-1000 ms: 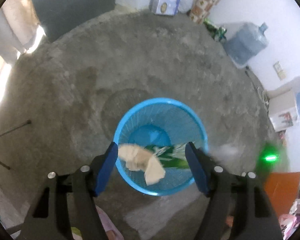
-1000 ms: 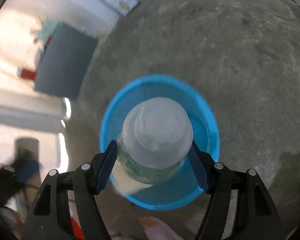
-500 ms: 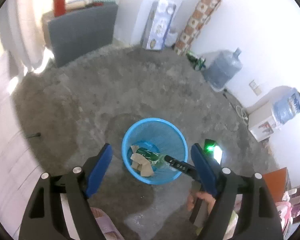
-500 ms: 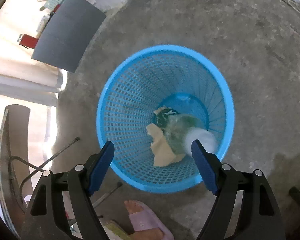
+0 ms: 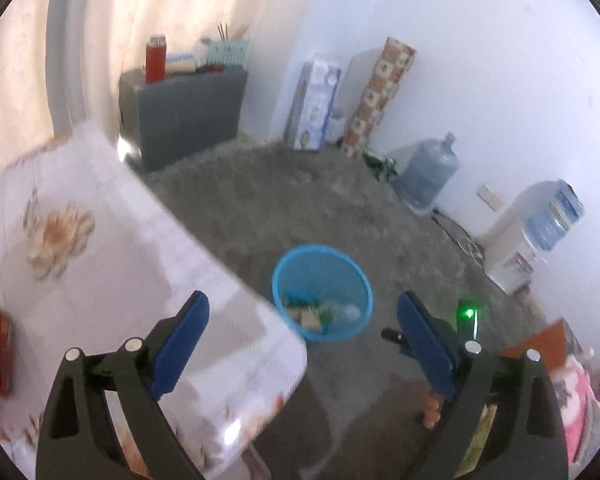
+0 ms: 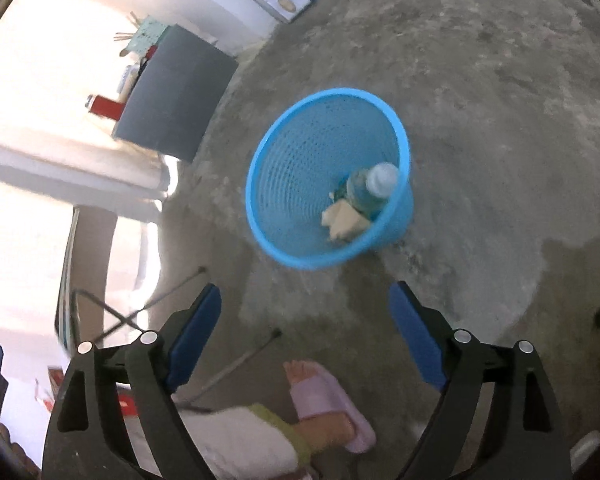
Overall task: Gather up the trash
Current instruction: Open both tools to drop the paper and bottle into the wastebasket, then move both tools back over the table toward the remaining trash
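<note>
A blue mesh waste basket (image 6: 284, 172) stands on the grey concrete floor; in the left wrist view the basket (image 5: 320, 256) looks small and far below. Inside lie a clear plastic bottle (image 6: 370, 188) with a pale cap, a crumpled beige paper (image 6: 342, 222) and a green wrapper (image 5: 326, 313). My right gripper (image 6: 305, 330) hangs above and in front of the basket, its jaws opening with nothing between them. My left gripper (image 5: 303, 328) is high up beside the table corner, jaws opening wide and empty.
A table with a white flowered cloth (image 5: 100, 264) fills the left. A dark cabinet (image 5: 188, 116), boxes, a patterned roll (image 5: 380, 92), water jugs (image 5: 430, 170) and a dispenser (image 5: 516, 248) line the walls. A person's foot in a pink slipper (image 6: 332, 404) stands near metal table legs (image 6: 236, 364).
The right gripper let the bottle drop into the basket and drew up and back. The left gripper released the paper and wrapper, then rose far above the basket beside the table.
</note>
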The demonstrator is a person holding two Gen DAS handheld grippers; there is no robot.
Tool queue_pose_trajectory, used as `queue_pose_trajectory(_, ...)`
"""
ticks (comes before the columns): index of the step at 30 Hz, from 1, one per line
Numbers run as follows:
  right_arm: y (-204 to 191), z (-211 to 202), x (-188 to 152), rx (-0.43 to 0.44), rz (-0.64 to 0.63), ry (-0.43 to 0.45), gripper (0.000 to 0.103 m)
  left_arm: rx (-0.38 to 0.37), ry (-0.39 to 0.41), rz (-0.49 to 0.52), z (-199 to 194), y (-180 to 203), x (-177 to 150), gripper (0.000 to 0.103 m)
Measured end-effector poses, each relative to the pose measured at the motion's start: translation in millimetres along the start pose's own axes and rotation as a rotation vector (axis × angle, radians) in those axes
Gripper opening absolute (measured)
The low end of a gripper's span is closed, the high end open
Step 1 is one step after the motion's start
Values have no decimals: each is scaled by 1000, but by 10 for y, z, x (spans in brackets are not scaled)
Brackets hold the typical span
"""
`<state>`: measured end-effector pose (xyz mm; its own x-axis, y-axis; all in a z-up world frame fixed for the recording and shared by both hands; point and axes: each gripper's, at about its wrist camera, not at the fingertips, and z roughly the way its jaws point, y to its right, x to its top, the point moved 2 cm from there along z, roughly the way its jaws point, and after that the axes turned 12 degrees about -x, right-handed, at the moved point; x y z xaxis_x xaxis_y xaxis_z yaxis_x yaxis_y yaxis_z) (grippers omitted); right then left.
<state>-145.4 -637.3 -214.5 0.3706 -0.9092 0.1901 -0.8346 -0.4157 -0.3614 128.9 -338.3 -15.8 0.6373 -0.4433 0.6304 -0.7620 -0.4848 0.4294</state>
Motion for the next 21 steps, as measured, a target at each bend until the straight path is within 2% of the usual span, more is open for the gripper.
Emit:
queue_pose_trajectory(2,-88,-115,-134,-56,-47,32,87,-15,-24,-17,-76,-53,-160,93)
queue_pose_trajectory(4,-320,-280,-272,-170,-177,95,87,-23,-45,-65,-181,-123,-326,93)
queue_pose_trajectory(6,-531,-404,-362,-235,-283,161,90,-33,-37,-107,-314,-187,-496,93)
queue_pose_trajectory(8,-812,-602,-438,-277,-377,250,95,-23,-4,-140,-456,-260,-610,93)
queue_pose_trajectory(11,-1277,-895,-513,-338,-510,409,95,-4,84,-192,-763,-399,-790,94)
queue_pose_trajectory(12,-1455,-1010,-550,-360,-555,479,95,20,117,-202,-884,-454,-852,98)
queue_pose_trajectory(13,-1636,-1121,-598,-372,-596,542,95,54,141,-209,-1001,-510,-919,98)
queue_pose_trajectory(15,-1902,-1270,-697,-352,-650,618,95,96,160,-201,-1186,-592,-1019,98)
queue_pose_trajectory(17,-2139,-1388,-832,-282,-700,668,95,131,171,-204,-1363,-689,-1140,98)
queue_pose_trajectory(21,-2627,-1409,-1105,-200,-821,673,95,141,218,-271,-1717,-931,-1452,98)
